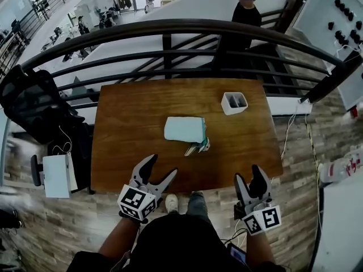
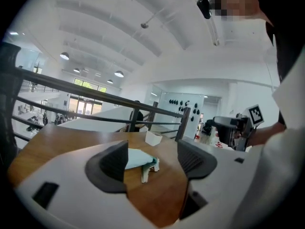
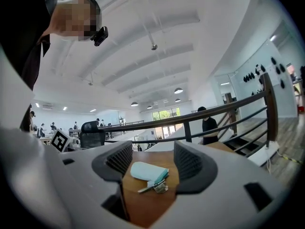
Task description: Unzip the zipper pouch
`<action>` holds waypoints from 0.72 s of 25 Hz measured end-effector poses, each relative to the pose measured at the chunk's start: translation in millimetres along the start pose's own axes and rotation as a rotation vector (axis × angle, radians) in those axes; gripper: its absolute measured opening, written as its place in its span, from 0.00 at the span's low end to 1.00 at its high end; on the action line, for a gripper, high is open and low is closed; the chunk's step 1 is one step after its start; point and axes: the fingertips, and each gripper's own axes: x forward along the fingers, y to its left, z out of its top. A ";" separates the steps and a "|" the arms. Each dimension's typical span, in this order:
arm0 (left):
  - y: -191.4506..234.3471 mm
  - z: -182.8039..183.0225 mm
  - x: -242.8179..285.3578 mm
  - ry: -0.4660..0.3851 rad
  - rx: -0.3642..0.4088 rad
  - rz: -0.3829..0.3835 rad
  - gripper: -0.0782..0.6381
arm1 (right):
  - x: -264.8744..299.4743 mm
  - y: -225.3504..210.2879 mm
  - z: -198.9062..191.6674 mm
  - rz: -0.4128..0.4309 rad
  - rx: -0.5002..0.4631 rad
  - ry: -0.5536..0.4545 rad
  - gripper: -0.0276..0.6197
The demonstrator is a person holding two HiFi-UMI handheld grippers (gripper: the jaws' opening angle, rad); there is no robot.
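Observation:
A pale teal zipper pouch (image 1: pixel 185 128) lies flat in the middle of the wooden table (image 1: pixel 125 152), with a bunch of tags and keys (image 1: pixel 197 147) at its near right corner. The same pouch (image 2: pixel 135 158) shows between the left gripper's jaws, far off, and the pouch (image 3: pixel 148 171) appears likewise in the right gripper view. My left gripper (image 1: pixel 157 170) hovers open over the table's near edge, short of the pouch. My right gripper (image 1: pixel 251 179) hangs open at the near right edge, nothing between its fingers.
A small white two-slot holder (image 1: pixel 233 102) stands at the table's back right. A dark metal railing (image 1: pixel 187 30) curves behind the table, with a person (image 1: pixel 243 16) beyond it. A black office chair (image 1: pixel 34 106) and a white box (image 1: pixel 57 175) sit left of the table.

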 end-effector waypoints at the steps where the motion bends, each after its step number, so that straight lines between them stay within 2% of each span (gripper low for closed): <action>1: -2.6 -5.2 8.6 0.013 -0.010 -0.009 0.57 | 0.3 -6.5 -1.8 -0.007 0.005 0.006 0.46; 5: -10.3 -21.6 39.5 0.062 -0.037 -0.032 0.57 | 2.9 -28.6 -12.4 -0.025 0.032 0.042 0.46; 18: -20.4 -75.0 125.7 0.208 -0.056 -0.096 0.57 | 18.9 -72.4 -41.2 -0.018 0.062 0.150 0.45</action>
